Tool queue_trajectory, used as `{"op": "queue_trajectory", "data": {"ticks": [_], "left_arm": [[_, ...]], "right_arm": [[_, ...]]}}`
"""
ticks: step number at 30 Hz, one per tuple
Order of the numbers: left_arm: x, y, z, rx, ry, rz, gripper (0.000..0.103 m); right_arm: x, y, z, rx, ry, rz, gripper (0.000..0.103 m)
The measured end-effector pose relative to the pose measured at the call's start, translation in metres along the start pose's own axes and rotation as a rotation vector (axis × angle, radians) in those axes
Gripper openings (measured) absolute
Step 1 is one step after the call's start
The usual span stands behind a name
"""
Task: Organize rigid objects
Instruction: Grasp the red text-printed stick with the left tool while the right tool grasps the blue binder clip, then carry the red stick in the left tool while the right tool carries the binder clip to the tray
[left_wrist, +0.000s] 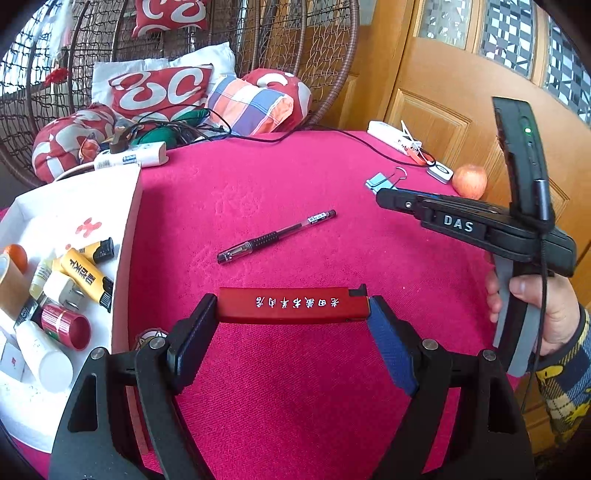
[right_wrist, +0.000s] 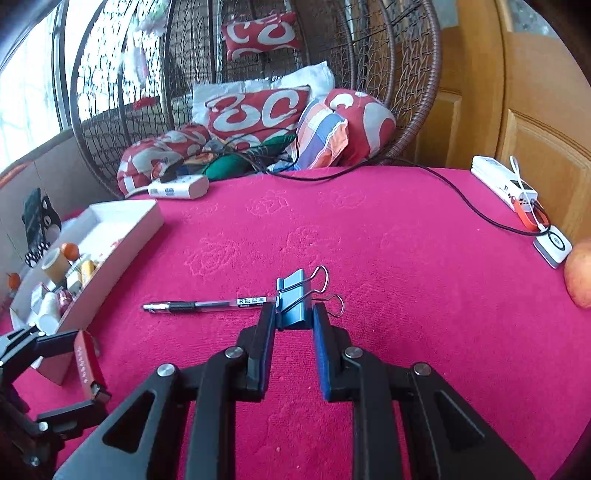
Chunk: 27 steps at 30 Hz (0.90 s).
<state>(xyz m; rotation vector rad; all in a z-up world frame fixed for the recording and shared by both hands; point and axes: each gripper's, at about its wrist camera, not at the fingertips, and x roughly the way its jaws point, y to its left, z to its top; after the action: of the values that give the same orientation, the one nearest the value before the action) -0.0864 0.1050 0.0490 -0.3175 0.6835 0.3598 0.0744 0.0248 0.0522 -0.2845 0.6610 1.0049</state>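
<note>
Red and lengthwise between the pads, a slim lighter (left_wrist: 293, 305) with white lettering is clamped end to end by the left gripper (left_wrist: 291, 321), its jaws spread wide to span it, above the pink tablecloth (left_wrist: 295, 387). In the right wrist view the right gripper (right_wrist: 294, 317) has its jaws drawn close on a blue binder clip (right_wrist: 291, 302), whose wire handles stick out to the right; whether the clip is lifted off the cloth or resting on it is hard to judge from this angle. A hand (left_wrist: 543, 314) in a plaid cuff grips that tool's handle.

Open cloth runs wide ahead of both grippers. One black gel pen (left_wrist: 277, 236) lies alone on it, well apart from the lighter; in the right wrist view its far end looks just beside the clip.

Along the left side sits a white box (left_wrist: 127, 236), its tall near wall standing between the lighter and the things inside: two yellow lighters (left_wrist: 88, 277), a red cap (left_wrist: 66, 326), a white bottle (left_wrist: 44, 356), a brown paper cup (left_wrist: 11, 284) and a small orange (left_wrist: 18, 254).

At the table's right edge, against the wooden door (left_wrist: 443, 74), lie an apple (left_wrist: 470, 181), a small white charger pad (right_wrist: 553, 249) and a white power strip (right_wrist: 504, 186), with a black cable (right_wrist: 461, 199) trailing across the far cloth. Another white power strip (right_wrist: 177, 190) rests at the far edge, where a wicker chair (right_wrist: 406, 110) piled with red cushions (right_wrist: 258, 110) closes that side.
</note>
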Motion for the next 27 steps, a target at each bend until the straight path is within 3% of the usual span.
{"op": "queue_trajectory", "data": {"ticks": [5, 11, 27], "left_arm": [[-0.016, -0.002, 0.006, 0.005, -0.049, 0.005, 0.082], [-0.037, 0.005, 0.010, -0.012, -0.102, 0.015, 0.082], [-0.069, 0.041, 0.012, -0.101, -0.185, 0.051, 0.082]], "right_arm": [[-0.035, 0.009, 0.004, 0.052, -0.082, 0.077, 0.019], [-0.057, 0.037, 0.013, 0.010, -0.128, 0.144, 0.019], [-0.066, 0.083, 0.011, -0.044, -0.124, 0.231, 0.019]]}}
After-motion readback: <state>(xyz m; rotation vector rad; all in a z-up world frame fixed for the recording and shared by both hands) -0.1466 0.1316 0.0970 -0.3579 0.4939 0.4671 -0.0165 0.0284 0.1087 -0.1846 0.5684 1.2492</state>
